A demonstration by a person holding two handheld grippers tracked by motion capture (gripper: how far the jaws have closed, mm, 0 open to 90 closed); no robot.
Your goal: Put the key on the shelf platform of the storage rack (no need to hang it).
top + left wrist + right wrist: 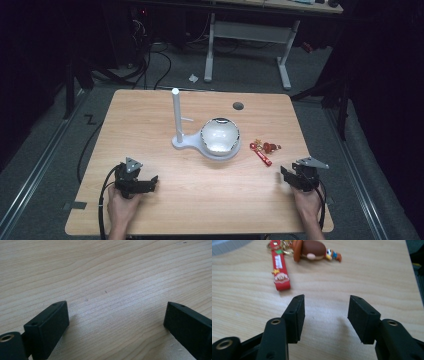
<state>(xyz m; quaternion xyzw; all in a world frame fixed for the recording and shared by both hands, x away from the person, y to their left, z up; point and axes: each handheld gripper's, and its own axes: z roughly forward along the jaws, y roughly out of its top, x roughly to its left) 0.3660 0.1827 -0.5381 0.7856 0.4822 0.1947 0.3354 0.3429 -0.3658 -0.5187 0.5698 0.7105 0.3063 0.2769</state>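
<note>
A keychain with a red strap (pixel 262 155) (pixel 280 270) and a small brown figure (pixel 270 147) (pixel 313 250) lies on the wooden table (pixel 200 200), right of centre. My right gripper (pixel 291 175) (pixel 326 312) rests near the table's right front edge, a short way from the strap's end. Its jaws stand apart with nothing between them. My left gripper (pixel 150 183) (pixel 116 317) sits near the left front edge, jaws wide apart over bare wood. A white stand (pixel 177 120) with an upright post carries a white bowl (pixel 220 135) at mid-table.
A round cable hole (pixel 238 105) sits near the table's far edge. Beyond the table are a white desk frame (pixel 250 35), cables and dark floor. Both forearms enter from the bottom edge.
</note>
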